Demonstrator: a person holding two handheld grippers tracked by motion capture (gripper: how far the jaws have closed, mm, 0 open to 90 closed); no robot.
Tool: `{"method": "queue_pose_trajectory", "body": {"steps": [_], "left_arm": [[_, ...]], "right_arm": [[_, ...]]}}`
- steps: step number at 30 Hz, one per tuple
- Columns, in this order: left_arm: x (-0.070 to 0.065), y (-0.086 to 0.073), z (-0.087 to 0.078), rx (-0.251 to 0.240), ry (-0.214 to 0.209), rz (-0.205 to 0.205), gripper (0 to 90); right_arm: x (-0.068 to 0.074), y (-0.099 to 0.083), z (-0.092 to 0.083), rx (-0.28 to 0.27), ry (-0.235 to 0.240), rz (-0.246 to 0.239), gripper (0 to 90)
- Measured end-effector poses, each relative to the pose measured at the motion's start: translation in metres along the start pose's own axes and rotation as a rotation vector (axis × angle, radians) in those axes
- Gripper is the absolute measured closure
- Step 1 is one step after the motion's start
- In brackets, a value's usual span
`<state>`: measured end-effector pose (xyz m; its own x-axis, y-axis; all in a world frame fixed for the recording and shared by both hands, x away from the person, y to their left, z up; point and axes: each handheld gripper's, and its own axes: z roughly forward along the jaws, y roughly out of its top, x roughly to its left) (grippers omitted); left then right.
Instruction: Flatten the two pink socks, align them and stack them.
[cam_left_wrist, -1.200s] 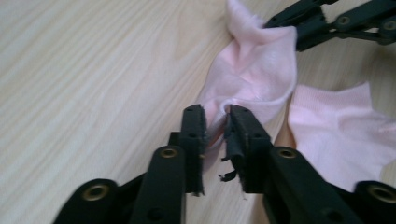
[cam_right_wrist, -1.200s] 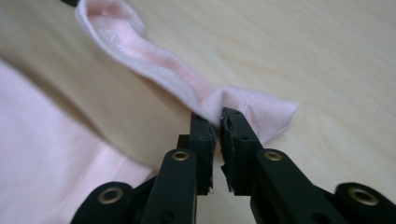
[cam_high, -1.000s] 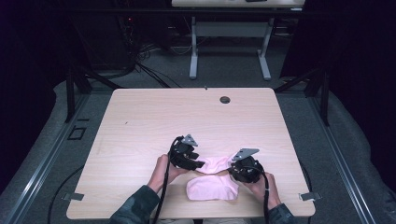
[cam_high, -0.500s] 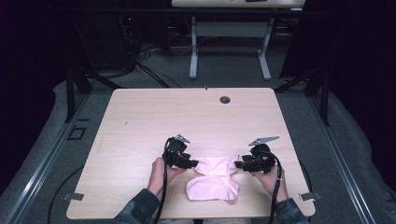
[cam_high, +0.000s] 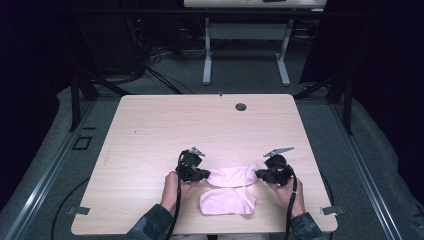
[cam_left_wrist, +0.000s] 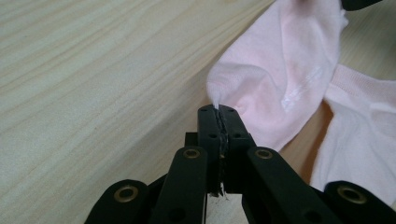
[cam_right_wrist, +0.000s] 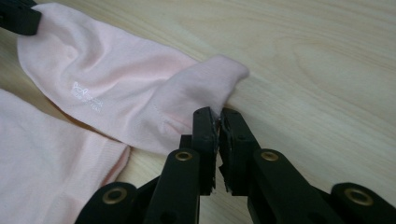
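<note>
Pink knit fabric makes up both items under your hands: two socks, counted. The upper sock (cam_high: 231, 175) lies stretched between your two grippers; the second sock (cam_high: 227, 201) lies flat on the wooden table (cam_high: 150, 130) just on your side of the first, touching or overlapping it near the middle.

Your left gripper (cam_high: 203, 174) has just been closing and now stands pressed together, with a corner of the upper sock (cam_left_wrist: 280, 79) pinched between its pads; in the left gripper view a white wisp of fabric stands up out of the seam between the jaws. The sock runs forward and to the right from that tip, and the second sock (cam_left_wrist: 359, 135) lies to the right of the jaws.

Your right gripper (cam_high: 258, 174) has likewise just been closing. Its jaws stand nearly together on the edge of the upper sock (cam_right_wrist: 121, 93) at its rounded end, which bunches directly above the tip. From there the sock extends forward and to the left, with small white printing on its surface, and the second sock (cam_right_wrist: 46, 158) lies to the left of the jaws.

Two grippers counted, one in each hand, each on an opposite end of the same sock. One small dark round fitting (cam_high: 241, 106) sits in the tabletop well beyond both grippers, near the far edge.
</note>
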<state>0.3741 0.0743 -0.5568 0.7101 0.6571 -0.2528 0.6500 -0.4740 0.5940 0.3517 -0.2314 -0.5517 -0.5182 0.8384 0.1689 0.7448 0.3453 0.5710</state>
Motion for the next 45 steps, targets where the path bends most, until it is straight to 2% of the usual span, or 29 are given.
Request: {"method": "queue_pose_trajectory", "body": {"steps": [1,3,5,7,10,12,15,16,18,19,21,25,28,30,32,34,36,37,40,42,45], "left_arm": [[0.000,0.000,-0.002,-0.016,0.007,-0.001,89.1],[0.000,-0.001,-0.006,-0.034,0.009,-0.002,89.1],[0.001,-0.002,-0.006,-0.032,0.008,-0.016,88.9],[0.002,-0.004,-0.006,-0.017,0.003,-0.027,87.7],[0.003,-0.005,-0.006,-0.012,-0.005,-0.048,71.0],[0.003,-0.004,-0.007,-0.012,-0.002,-0.053,63.9],[0.004,-0.001,-0.004,0.000,-0.006,-0.056,60.4],[0.005,0.000,-0.001,0.010,-0.009,-0.060,61.5],[0.004,0.000,0.003,0.021,-0.019,-0.061,68.6],[0.004,0.000,0.004,0.022,-0.019,-0.055,76.8],[0.002,0.000,0.005,0.014,-0.015,-0.051,87.1],[0.002,-0.002,0.004,0.008,-0.007,-0.045,88.8],[0.003,-0.004,0.003,-0.001,-0.003,-0.061,88.7],[0.003,-0.005,0.003,-0.008,-0.003,-0.071,87.6],[0.004,-0.004,0.002,0.001,-0.002,-0.073,76.1],[0.004,-0.003,0.002,-0.001,-0.003,-0.082,70.5],[0.004,-0.003,0.003,0.004,-0.004,-0.079,67.5],[0.004,-0.002,0.002,0.008,-0.002,-0.074,67.5],[0.003,-0.001,0.004,0.018,-0.001,-0.071,69.8],[0.002,-0.001,0.005,0.024,0.002,-0.065,74.3],[0.001,0.000,0.006,0.029,0.006,-0.062,78.7]], "right_arm": [[0.000,0.000,-0.003,-0.014,-0.016,0.001,84.9],[0.001,-0.001,-0.009,-0.049,-0.013,-0.008,85.0],[0.000,-0.001,-0.007,-0.034,-0.009,-0.006,83.5],[-0.002,-0.001,-0.003,-0.009,0.003,0.008,77.4],[-0.005,-0.001,0.000,-0.026,0.055,0.041,67.5],[-0.006,0.001,0.000,-0.035,0.084,0.056,62.1],[-0.006,0.006,0.004,-0.048,0.111,0.060,57.4],[-0.007,0.008,0.007,-0.048,0.108,0.063,59.9],[-0.010,0.011,0.012,-0.050,0.119,0.080,72.3],[-0.011,0.011,0.013,-0.044,0.120,0.082,79.1],[-0.011,0.010,0.012,-0.057,0.109,0.080,85.5],[-0.011,0.005,0.007,-0.054,0.057,0.086,86.5],[-0.013,0.000,0.006,-0.016,0.034,0.116,85.3],[-0.014,-0.001,0.007,0.004,0.031,0.118,78.8],[-0.016,0.001,0.003,-0.016,0.039,0.106,69.8],[-0.016,0.006,-0.001,-0.057,0.056,0.092,61.8],[-0.015,0.013,0.000,-0.051,0.042,0.057,57.2],[-0.014,0.017,0.004,-0.039,0.053,0.039,52.9],[-0.011,0.023,0.017,0.014,0.032,0.008,51.9],[-0.009,0.024,0.025,0.058,0.028,-0.015,54.5],[-0.004,0.025,0.027,0.070,0.006,-0.041,60.6]]}}
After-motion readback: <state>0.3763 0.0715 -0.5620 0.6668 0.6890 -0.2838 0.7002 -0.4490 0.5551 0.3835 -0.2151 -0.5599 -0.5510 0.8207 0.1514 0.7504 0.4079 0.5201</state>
